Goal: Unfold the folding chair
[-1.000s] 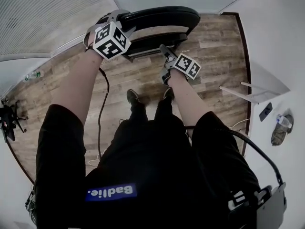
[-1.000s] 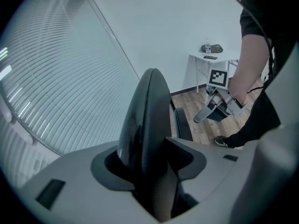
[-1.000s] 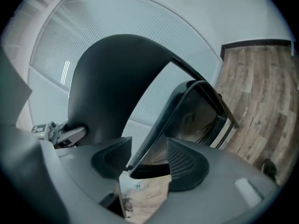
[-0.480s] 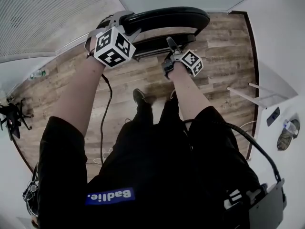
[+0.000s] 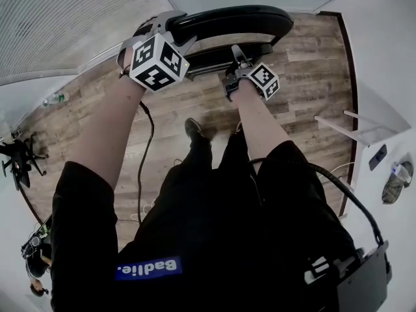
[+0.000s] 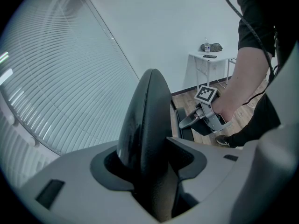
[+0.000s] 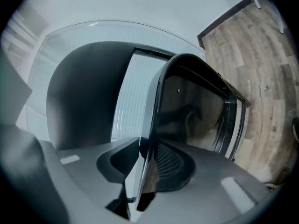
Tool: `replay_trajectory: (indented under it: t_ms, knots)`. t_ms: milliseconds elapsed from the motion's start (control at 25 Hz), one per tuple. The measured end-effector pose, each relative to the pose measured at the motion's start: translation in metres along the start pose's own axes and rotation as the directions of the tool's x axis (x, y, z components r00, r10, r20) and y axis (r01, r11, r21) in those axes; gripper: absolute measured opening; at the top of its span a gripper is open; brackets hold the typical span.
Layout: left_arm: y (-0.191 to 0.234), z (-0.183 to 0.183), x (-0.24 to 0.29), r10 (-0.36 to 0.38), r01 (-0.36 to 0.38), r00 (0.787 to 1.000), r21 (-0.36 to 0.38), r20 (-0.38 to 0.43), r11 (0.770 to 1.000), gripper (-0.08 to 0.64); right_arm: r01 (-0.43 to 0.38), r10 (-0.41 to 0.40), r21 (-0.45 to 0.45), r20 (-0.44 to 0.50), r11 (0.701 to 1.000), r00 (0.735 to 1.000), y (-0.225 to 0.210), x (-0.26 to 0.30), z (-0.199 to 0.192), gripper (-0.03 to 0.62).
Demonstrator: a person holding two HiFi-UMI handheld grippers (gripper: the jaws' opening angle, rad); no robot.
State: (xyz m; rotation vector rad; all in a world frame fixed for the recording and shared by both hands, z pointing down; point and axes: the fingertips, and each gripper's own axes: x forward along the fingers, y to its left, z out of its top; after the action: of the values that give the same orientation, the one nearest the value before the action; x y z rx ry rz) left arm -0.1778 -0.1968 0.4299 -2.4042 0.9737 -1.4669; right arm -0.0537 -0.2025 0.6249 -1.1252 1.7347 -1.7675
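Observation:
The black folding chair stands folded on the wood floor in front of me. Its curved backrest (image 5: 234, 19) is on top and the seat panel (image 5: 214, 58) hangs just below. My left gripper (image 5: 170, 26) is shut on the backrest's left end; in the left gripper view the thick rim (image 6: 147, 120) fills the jaws of that gripper (image 6: 149, 171). My right gripper (image 5: 235, 52) reaches the seat's near edge. In the right gripper view the thin seat edge (image 7: 152, 125) runs between the jaws of the right gripper (image 7: 145, 171), which are closing on it.
A white side table (image 5: 354, 125) stands at the right by the wall, with small items on it (image 6: 208, 59). Window blinds (image 5: 58, 25) fill the upper left. A black cable (image 5: 144, 148) trails on the floor, and my feet (image 5: 194, 129) are just behind the chair.
My right gripper has moved forward to the seat's edge, rolled a little, and its jaws have narrowed around it. The left gripper has kept its hold on the backrest.

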Motion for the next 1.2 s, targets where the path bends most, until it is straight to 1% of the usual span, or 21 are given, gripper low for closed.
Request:
replay_trajectory:
  t_ms: [80,120,440,720,880,1000,1120,1160,1200]
  knots:
    - [-0.002,0.001,0.000,-0.002,0.002,1.000,0.003,0.001,1.000,0.209,-0.030,0.030,0.003,0.001,1.000,1.000,0.001,-0.004,-0.001,0.081]
    - [-0.003,0.001,0.000,-0.004,0.004,1.000,0.004,0.001,1.000,0.209,-0.042,0.042,0.005,0.000,0.999,0.999,0.002,-0.007,-0.002,0.057]
    - [-0.011,-0.002,-0.004,-0.021,0.021,1.000,-0.008,-0.002,1.000,0.209,-0.067,0.067,0.015,-0.016,0.998,0.998,-0.007,-0.035,-0.013,0.058]
    - [-0.022,0.001,-0.004,-0.037,0.037,0.999,-0.016,-0.004,0.999,0.209,-0.068,0.069,0.032,-0.017,0.997,0.997,-0.021,-0.069,-0.021,0.071]
    - [-0.028,-0.003,-0.005,-0.047,0.047,0.999,-0.026,-0.006,0.999,0.209,-0.068,0.068,0.043,-0.011,0.997,0.998,-0.035,-0.094,-0.031,0.083]
    - [-0.033,-0.005,-0.001,-0.064,0.063,0.998,-0.036,-0.008,0.997,0.209,-0.062,0.063,0.033,-0.007,0.998,0.998,-0.050,-0.115,-0.038,0.089]
    - [-0.039,-0.006,0.002,-0.081,0.081,0.997,-0.048,-0.009,0.996,0.209,-0.055,0.055,0.038,-0.008,0.998,0.998,-0.065,-0.133,-0.043,0.134]
    - [-0.042,-0.007,0.003,-0.088,0.087,0.996,-0.053,-0.010,0.995,0.209,-0.042,0.043,0.046,-0.011,0.998,0.999,-0.072,-0.139,-0.045,0.163]
    - [-0.047,-0.008,0.004,-0.095,0.094,0.995,-0.057,-0.011,0.994,0.209,-0.019,0.020,0.055,-0.018,0.998,1.000,-0.082,-0.145,-0.048,0.178]
